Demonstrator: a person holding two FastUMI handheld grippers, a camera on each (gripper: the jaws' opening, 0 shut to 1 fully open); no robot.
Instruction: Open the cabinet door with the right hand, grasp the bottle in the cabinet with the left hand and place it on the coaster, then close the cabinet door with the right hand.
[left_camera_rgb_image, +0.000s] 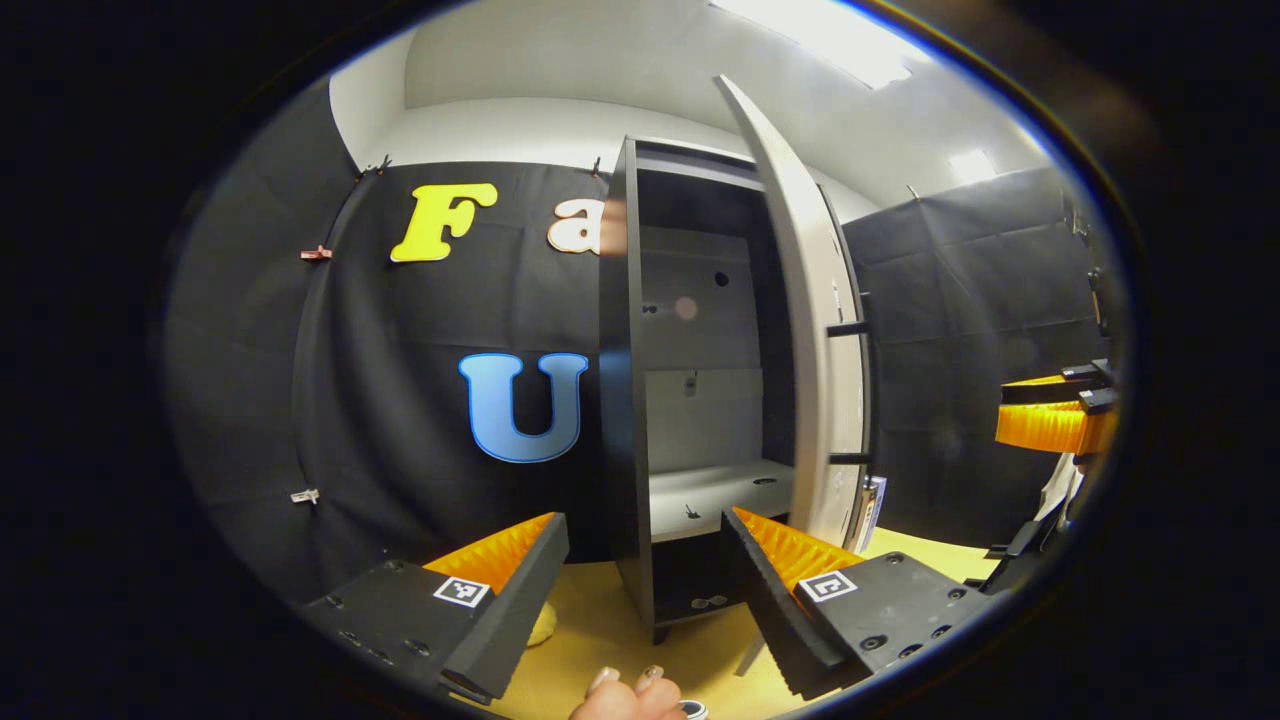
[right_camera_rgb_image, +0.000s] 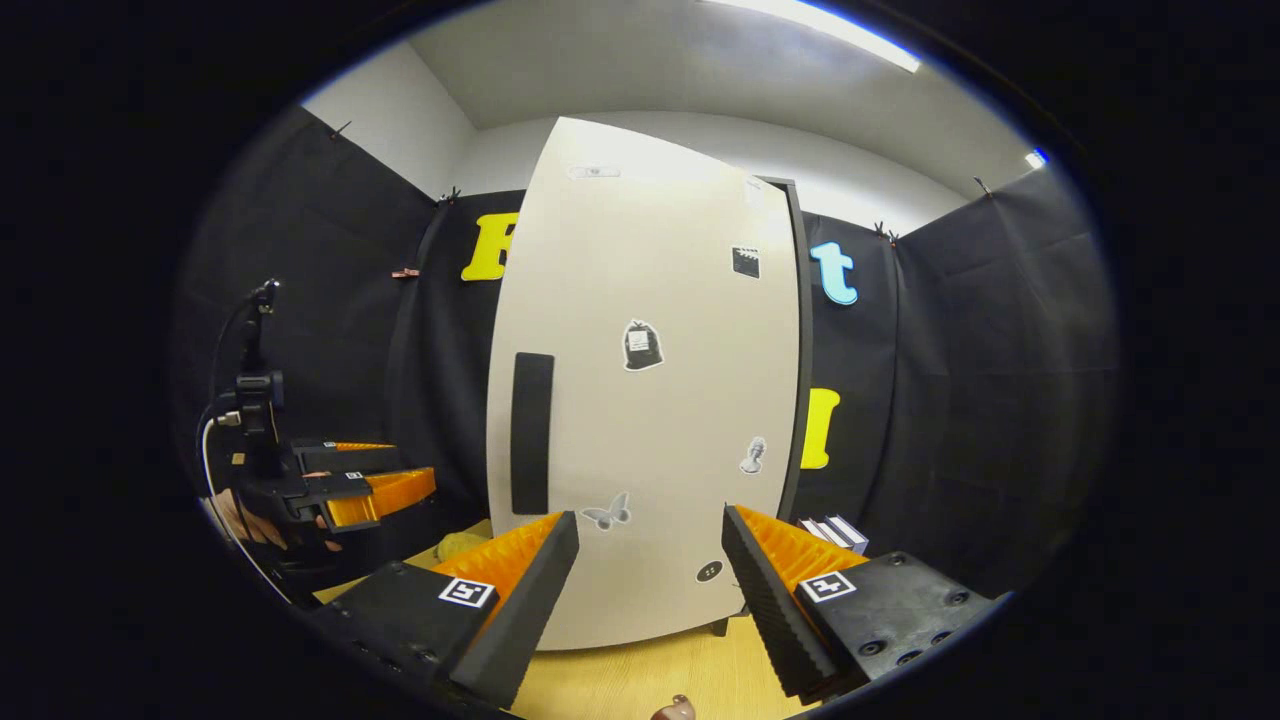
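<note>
The tall dark cabinet (left_camera_rgb_image: 625, 400) stands on the wooden table with its pale door (left_camera_rgb_image: 810, 350) swung wide, edge-on to me. Inside I see a grey back panel and a white shelf (left_camera_rgb_image: 715, 495). My left gripper (left_camera_rgb_image: 645, 590) is open just in front of the cabinet's lower opening, with nothing between its fingers. In the right gripper view the door's pale face (right_camera_rgb_image: 650, 400) with its black handle (right_camera_rgb_image: 532, 432) is straight ahead. My right gripper (right_camera_rgb_image: 650, 580) is open close in front of it, holding nothing. The left gripper (right_camera_rgb_image: 340, 490) hangs at the far left, held by a hand.
A pale yellow rounded thing (left_camera_rgb_image: 541, 626) lies on the table beside the left finger, mostly hidden. The right gripper (left_camera_rgb_image: 1060, 415) shows at the right edge. Small white boxes (right_camera_rgb_image: 835, 533) stand right of the door. Black cloth walls close in the booth.
</note>
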